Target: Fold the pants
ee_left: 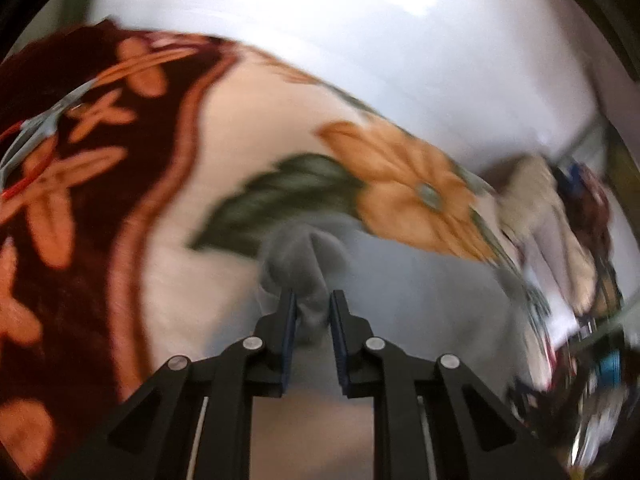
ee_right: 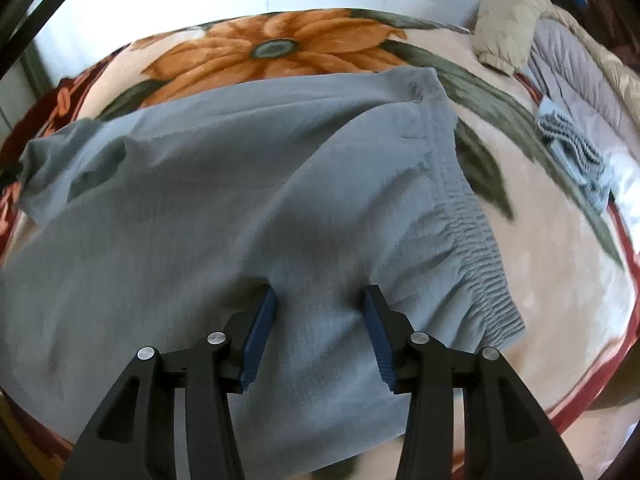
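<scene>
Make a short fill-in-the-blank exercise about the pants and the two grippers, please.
1. The grey pants lie on a blanket printed with large ____ flowers.
2. The left gripper is pinching ____ fabric.
3. The right gripper has its fingers ____.

Missing words: orange; grey; open

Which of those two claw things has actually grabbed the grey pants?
The left gripper: a bunch of the grey pants is pinched between its nearly closed fingers. The right gripper only rests on the cloth, fingers spread wide.
</scene>
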`<state>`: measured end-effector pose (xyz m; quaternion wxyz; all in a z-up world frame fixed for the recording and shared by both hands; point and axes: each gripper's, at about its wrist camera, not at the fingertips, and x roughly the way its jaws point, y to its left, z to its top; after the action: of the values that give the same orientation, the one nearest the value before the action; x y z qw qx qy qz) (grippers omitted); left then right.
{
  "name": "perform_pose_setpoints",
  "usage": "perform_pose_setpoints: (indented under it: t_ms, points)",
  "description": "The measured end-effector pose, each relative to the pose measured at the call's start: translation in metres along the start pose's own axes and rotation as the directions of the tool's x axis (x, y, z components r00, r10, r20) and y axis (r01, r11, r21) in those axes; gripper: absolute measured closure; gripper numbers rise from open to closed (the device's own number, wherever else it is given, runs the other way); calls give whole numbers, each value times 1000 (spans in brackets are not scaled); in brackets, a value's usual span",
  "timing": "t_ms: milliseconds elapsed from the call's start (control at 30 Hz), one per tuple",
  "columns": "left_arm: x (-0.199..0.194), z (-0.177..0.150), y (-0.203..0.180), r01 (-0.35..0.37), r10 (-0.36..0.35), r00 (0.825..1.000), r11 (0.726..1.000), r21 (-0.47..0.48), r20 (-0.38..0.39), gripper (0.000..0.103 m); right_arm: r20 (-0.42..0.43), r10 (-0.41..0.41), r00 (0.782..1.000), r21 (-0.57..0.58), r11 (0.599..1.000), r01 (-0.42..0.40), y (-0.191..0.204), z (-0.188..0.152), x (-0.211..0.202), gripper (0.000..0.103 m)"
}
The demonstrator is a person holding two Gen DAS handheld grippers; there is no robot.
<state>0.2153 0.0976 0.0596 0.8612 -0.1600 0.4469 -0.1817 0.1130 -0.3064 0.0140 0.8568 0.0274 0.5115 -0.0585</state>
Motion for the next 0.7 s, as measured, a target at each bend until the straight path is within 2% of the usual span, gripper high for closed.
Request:
perform_pose_setpoints:
  t_ms: [100, 167, 267, 333, 367, 400, 467, 533, 567, 600, 667, 700]
  points:
    - [-1, -20, -29, 56, -52, 997, 994, 89, -51, 85, 6, -14, 1000, -13, 1000, 14, 3, -1, -1, 56]
    - [3, -30, -41, 68, -59, 995, 991, 118, -82, 85, 7, -21, 1000, -22, 1000, 21, 3, -1, -1, 56]
    - [9, -37, -47, 47, -34, 994, 991, 128, -101, 85, 4, -13, 1000, -17, 1000, 13, 2, -1, -1, 56]
    - [8, -36, -41, 28, -19, 996, 994, 102, -83, 85, 1, -5, 1000, -14, 1000, 5, 1, 0, -1, 56]
    - [4, -33, -36, 10, -6, 998, 997, 77, -62, 80, -1, -3, 1000, -13, 1000, 3, 1, 0, -1, 56]
    - [0, -29, -29, -12, 14, 999, 999, 52, -37, 76, -4, -2, 1000, -11, 1000, 2, 0, 0, -1, 56]
    - [-10, -20, -13, -70, 70, 997, 997, 11, 12, 62, -24, -1, 1000, 8, 1000, 1, -1, 2, -2, 56]
    - [-17, -6, 6, -139, 140, 989, 990, -29, 52, 59, -38, 14, 999, 36, 999, -12, -1, 4, -5, 56]
    - [-20, 1, 15, -180, 183, 981, 983, -48, 69, 55, -43, 29, 999, 49, 998, -27, 0, 4, -6, 56]
    - [-22, 10, 27, -238, 245, 965, 968, -78, 89, 51, -47, 39, 998, 57, 998, -36, 2, 3, -7, 56]
    - [-19, 26, 49, -302, 314, 945, 944, -131, 90, 35, -59, 53, 997, 65, 997, -49, 6, 1, -9, 56]
    - [-15, 34, 60, -305, 318, 946, 939, -158, 67, 35, -62, 58, 996, 62, 997, -54, 8, 0, -10, 56]
